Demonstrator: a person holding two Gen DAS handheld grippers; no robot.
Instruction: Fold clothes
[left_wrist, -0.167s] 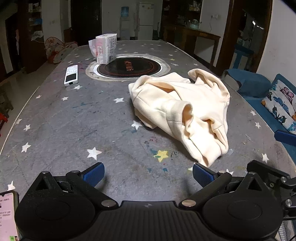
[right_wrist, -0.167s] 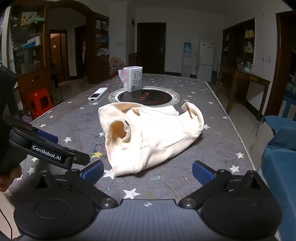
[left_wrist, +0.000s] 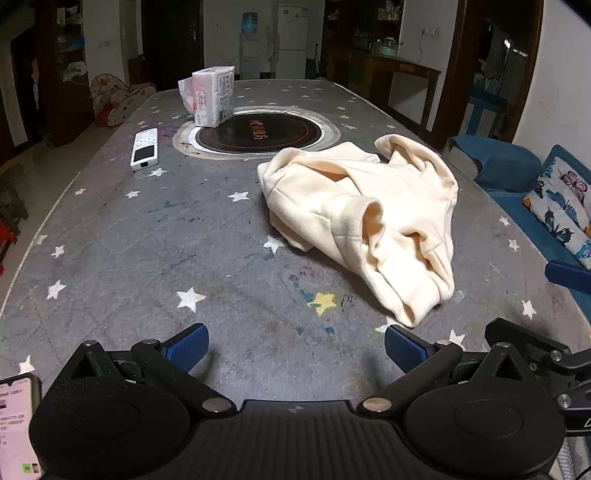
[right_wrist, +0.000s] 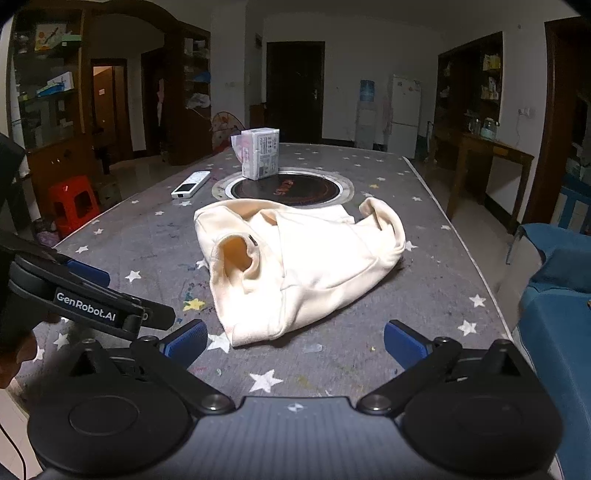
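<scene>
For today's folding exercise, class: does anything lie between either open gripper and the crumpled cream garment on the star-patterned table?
Nothing visible does. Only bare grey star-patterned table lies between the left gripper, the right gripper and the crumpled cream garment.

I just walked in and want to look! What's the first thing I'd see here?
A crumpled cream sweatshirt lies in a heap in the middle of the grey starry table. Behind it sits a round black hotplate with a pack of tissues at its edge, and a white remote to the left. Both grippers hover open, near the sweatshirt's closest edge.
</scene>
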